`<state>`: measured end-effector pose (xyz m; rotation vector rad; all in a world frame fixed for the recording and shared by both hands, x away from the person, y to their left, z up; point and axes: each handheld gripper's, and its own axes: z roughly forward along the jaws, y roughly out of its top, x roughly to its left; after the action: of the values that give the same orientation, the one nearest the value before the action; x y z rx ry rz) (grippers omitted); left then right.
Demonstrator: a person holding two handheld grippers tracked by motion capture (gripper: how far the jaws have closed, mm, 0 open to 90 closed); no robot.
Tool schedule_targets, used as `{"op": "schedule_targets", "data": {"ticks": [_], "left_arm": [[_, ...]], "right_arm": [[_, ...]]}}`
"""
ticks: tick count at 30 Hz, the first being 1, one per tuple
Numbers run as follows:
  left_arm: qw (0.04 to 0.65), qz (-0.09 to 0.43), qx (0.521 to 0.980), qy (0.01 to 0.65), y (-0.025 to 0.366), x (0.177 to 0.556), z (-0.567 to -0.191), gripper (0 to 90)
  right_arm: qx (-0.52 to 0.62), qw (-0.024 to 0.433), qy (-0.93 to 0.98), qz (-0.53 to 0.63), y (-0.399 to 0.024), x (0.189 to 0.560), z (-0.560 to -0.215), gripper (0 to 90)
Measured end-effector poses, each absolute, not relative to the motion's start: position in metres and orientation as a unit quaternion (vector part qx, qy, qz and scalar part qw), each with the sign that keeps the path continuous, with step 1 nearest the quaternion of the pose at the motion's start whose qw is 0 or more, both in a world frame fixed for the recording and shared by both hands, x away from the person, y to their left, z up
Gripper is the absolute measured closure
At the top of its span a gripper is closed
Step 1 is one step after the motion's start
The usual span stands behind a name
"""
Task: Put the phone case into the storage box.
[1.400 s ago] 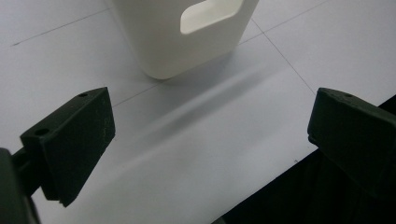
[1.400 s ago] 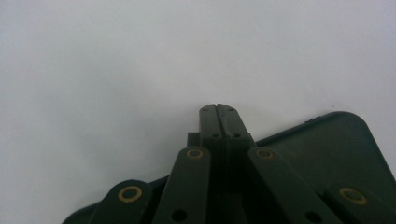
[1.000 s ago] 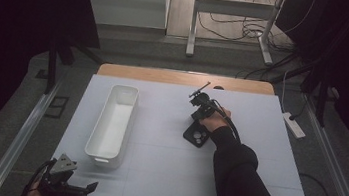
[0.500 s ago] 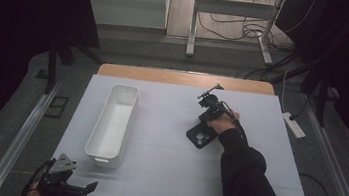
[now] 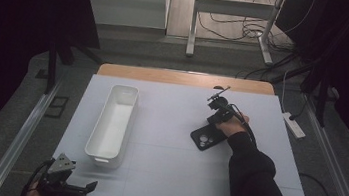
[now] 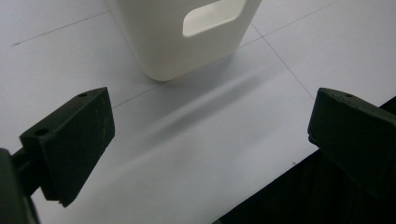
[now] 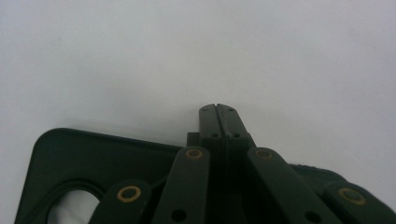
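The right claw [image 5: 217, 114] has its jaws pressed flat together with nothing between them, its tips at the far edge of a black phone case [image 5: 206, 138] that lies flat on the white table [image 5: 162, 177], well apart from the white bin [image 5: 113, 120] on the left. In the right gripper view the case [image 7: 93, 158] sits just below the closed tips, its camera cutout at the lower left. The case looks thin, light and bendy, probably rubbery enough not to slip, but lying flat it offers little to pinch. A long edge or the cutout rim seems the best place to grip. The left claw [image 5: 82, 187] rests spread wide and empty at the table's near left corner.
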<state>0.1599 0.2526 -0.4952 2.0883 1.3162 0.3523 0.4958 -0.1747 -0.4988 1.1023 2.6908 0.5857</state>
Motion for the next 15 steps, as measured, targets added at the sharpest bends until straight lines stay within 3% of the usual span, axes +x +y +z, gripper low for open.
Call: {"op": "schedule_targets", "data": {"ticks": [15], "left_arm": [[0.316,0.135,0.795,0.500,0.252,0.160,-0.495,1.3]], "right_arm": [[0.386,0.095,0.897,0.193,-0.206,0.492,-0.495,90.0]]}}
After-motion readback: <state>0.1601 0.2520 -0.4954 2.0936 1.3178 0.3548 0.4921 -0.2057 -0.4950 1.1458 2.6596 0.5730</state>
